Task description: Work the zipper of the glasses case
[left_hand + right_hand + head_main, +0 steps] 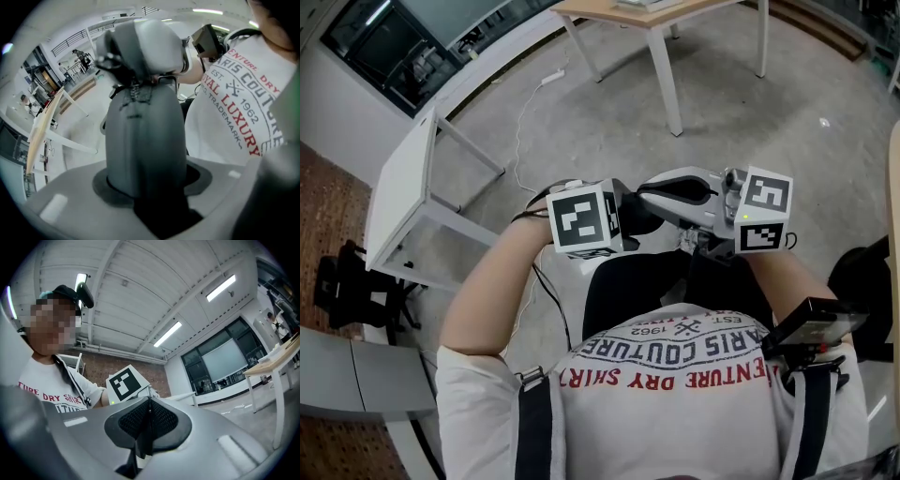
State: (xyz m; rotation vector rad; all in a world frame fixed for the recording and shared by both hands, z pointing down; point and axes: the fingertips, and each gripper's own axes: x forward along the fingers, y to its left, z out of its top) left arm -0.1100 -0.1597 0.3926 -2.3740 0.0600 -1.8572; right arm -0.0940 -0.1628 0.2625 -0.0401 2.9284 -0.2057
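Left gripper view shows my left gripper point(145, 190) clamped on the grey glasses case point(145, 140), held in the air beside the person's shirt point(234, 108). My right gripper point(149, 420) has its jaws pressed together, seemingly at the zipper point(134, 90). A hard pull could twist the case loose, or the pads point(131, 420) could slip off the small pull.
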